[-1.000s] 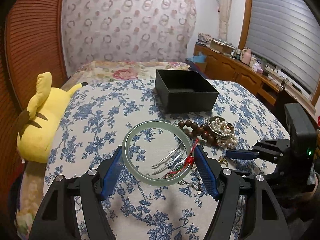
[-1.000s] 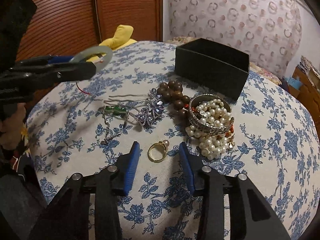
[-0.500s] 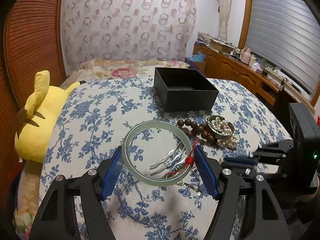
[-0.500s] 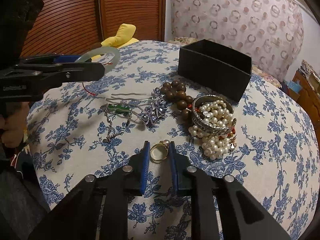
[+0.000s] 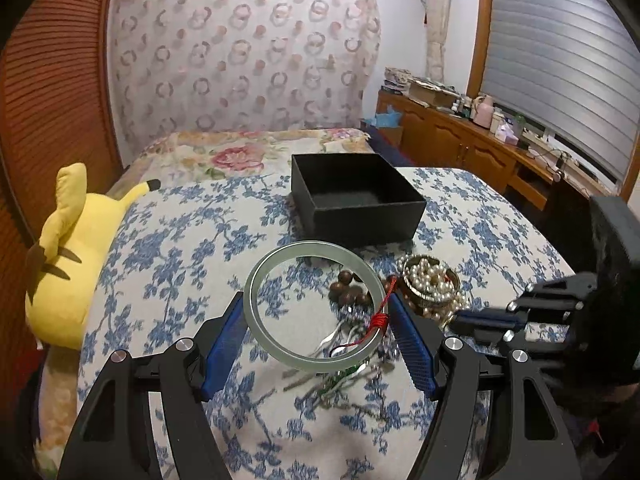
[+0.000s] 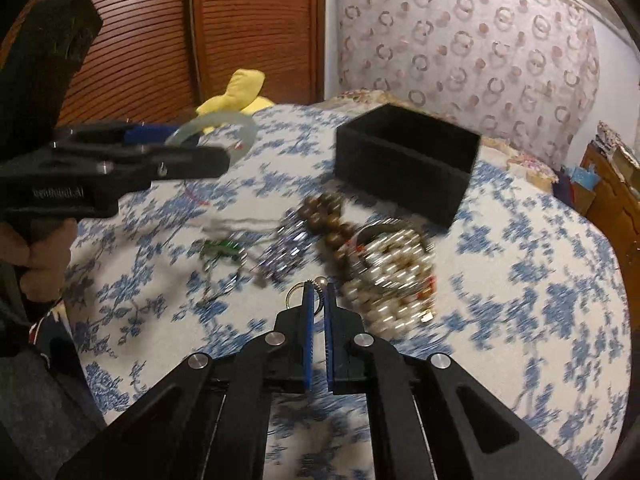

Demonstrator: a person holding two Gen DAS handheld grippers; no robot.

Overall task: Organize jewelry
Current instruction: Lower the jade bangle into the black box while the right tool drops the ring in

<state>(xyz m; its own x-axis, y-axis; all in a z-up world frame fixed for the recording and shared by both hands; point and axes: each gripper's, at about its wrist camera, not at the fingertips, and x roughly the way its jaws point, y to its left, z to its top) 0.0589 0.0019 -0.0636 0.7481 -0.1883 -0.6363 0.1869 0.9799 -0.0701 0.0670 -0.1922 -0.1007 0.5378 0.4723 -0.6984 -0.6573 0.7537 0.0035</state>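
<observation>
My left gripper (image 5: pixel 318 320) is shut on a pale green jade bangle (image 5: pixel 280 264) with a red cord, held above the bed; it also shows in the right wrist view (image 6: pixel 224 124). My right gripper (image 6: pixel 318 292) is shut on a small gold ring (image 6: pixel 294 294) and shows at the right of the left wrist view (image 5: pixel 484 318). An open black box (image 5: pixel 356 208) stands farther back; it also shows in the right wrist view (image 6: pixel 404 164). Wooden beads (image 6: pixel 326 216), a pearl bracelet pile (image 6: pixel 394 264), a silver brooch (image 6: pixel 286 246) and a green-stone chain (image 6: pixel 222 250) lie between.
The blue floral bedspread (image 5: pixel 180 248) covers the rounded surface. A yellow plush toy (image 5: pixel 68 256) lies at the left edge. A wooden sideboard (image 5: pixel 472 152) with clutter stands at the right, by the window blind.
My right gripper has closed on the gold ring and lifted it slightly. My left gripper has carried the bangle forward toward the black box.
</observation>
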